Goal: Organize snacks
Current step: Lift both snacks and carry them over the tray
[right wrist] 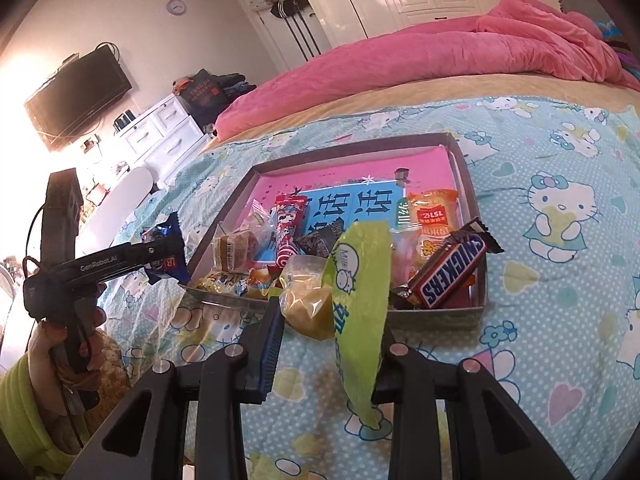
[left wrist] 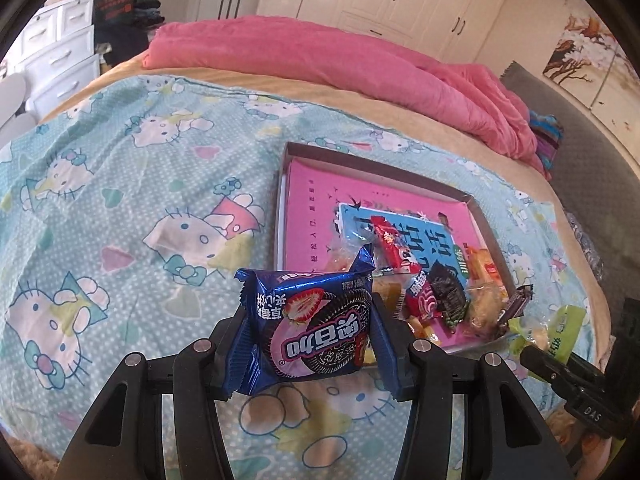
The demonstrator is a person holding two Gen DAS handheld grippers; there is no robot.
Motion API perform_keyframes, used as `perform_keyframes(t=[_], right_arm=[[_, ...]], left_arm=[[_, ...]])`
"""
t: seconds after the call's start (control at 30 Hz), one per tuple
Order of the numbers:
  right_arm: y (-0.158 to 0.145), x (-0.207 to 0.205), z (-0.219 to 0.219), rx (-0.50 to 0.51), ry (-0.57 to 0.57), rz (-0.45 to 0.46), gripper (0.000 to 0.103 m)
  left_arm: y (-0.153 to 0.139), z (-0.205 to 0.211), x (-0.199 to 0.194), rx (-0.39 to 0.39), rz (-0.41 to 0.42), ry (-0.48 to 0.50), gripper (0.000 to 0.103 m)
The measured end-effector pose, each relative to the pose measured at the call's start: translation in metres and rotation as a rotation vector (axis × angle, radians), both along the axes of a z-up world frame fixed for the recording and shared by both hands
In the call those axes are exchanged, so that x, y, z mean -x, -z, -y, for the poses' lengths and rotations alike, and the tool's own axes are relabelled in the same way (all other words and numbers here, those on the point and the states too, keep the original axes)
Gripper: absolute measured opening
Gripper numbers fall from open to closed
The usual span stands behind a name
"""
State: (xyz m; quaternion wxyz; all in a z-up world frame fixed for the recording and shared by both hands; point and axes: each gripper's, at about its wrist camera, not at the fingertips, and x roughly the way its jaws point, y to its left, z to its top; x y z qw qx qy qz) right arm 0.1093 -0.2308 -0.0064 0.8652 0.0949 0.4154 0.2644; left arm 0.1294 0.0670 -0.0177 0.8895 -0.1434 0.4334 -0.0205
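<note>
Two snacks held up, ready for the box

Left gripper (left wrist: 310,320) jaws squeezing a blue cookie pack (left wrist: 316,320) above the bed (left wrist: 120,200); right gripper (right wrist: 326,344) jaws pinching a green cake bag (right wrist: 352,280) by the box (right wrist: 476,240), already full of snacks.

My left gripper (left wrist: 308,320) clamps a cookie pack (left wrist: 308,316) over the sheet (left wrist: 120,200) at the box's (left wrist: 486,224) nine o'clock, my right gripper (right wrist: 328,344) pinches a cake pack (right wrist: 352,280) at its six, and the snack pile (right wrist: 320,240) lies inside.
</note>
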Motion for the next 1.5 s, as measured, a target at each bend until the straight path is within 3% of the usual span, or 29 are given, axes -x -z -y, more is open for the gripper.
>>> perform_keyframes(t=[0.67, 1.1, 1.5], right_arm=[[0.004, -0.018, -0.028, 0.028, -0.067, 0.026, 0.033], [0.004, -0.043, -0.048, 0.066, -0.13, 0.041, 0.033], [0.018, -0.038, -0.061, 0.092, -0.183, 0.032, 0.033]], left_arm=[[0.017, 0.025, -0.018, -0.092, -0.009, 0.042, 0.055], [0.025, 0.032, -0.028, -0.089, -0.027, 0.066, 0.055], [0.028, 0.03, -0.03, -0.081, -0.035, 0.061, 0.055]])
